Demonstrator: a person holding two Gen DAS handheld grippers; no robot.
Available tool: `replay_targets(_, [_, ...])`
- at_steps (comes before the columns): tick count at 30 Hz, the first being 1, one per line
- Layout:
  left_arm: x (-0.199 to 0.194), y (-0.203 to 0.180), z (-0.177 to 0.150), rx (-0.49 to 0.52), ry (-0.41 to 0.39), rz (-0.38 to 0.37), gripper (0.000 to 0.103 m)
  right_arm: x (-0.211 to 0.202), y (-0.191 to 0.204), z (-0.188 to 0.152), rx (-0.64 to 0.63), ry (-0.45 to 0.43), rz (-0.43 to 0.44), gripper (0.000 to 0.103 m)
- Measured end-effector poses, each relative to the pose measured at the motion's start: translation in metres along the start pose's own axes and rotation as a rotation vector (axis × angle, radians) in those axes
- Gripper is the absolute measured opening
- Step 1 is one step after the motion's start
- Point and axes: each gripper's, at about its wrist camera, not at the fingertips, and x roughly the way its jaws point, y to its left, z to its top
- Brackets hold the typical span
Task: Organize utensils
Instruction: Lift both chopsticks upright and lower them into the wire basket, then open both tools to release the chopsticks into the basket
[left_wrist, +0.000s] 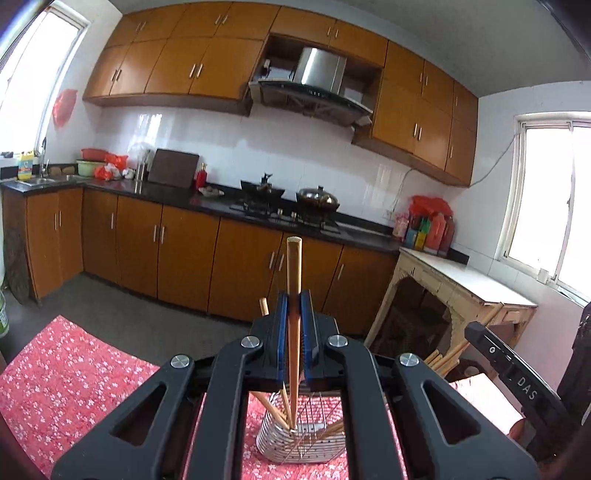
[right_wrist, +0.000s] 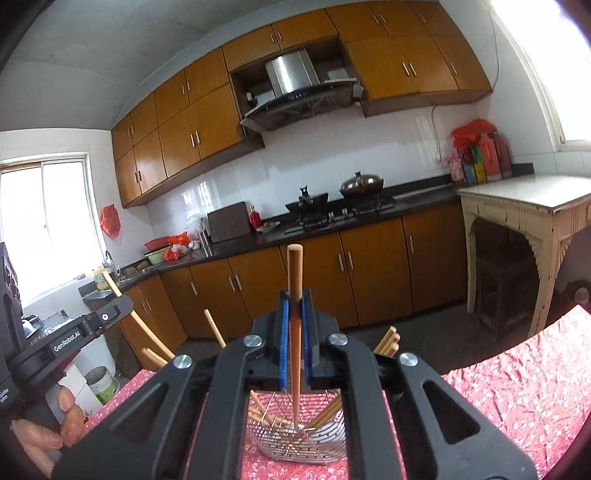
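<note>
My left gripper (left_wrist: 294, 306) is shut on a wooden chopstick (left_wrist: 294, 269) that stands upright, its lower end inside a steel wire utensil holder (left_wrist: 280, 441) on the red floral tablecloth. My right gripper (right_wrist: 294, 306) is shut on another wooden chopstick (right_wrist: 294, 273), also upright with its tip down in the same holder (right_wrist: 325, 439). Several more chopsticks (right_wrist: 327, 415) lean inside the holder. The right gripper's body shows at the right edge of the left wrist view (left_wrist: 517, 373); the left one shows at the left of the right wrist view (right_wrist: 66, 339).
The red floral tablecloth (left_wrist: 66, 380) covers the table under the holder. Beyond it lie kitchen cabinets, a black counter with a stove and wok (left_wrist: 317, 197), and a worn white side table (right_wrist: 524, 206).
</note>
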Motion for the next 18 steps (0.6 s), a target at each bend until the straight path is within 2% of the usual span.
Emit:
replay_targets(10, [0.022,0.006,-0.016,0.002,0.097,0.028,0.007,0.026,-0.015,-0.021,0.062,0.104,-0.018,0.008])
replay_targets(15, [0.026,0.011,-0.018,-0.007,0.127,0.037,0.007,0.033,-0.019,-0.026,0.064,0.126,-0.045,0.010])
replay_targets(18, [0.020,0.013,-0.015,-0.014,0.119,0.040,0.008,0.028,-0.021,-0.026,0.070,0.117,-0.060,0.013])
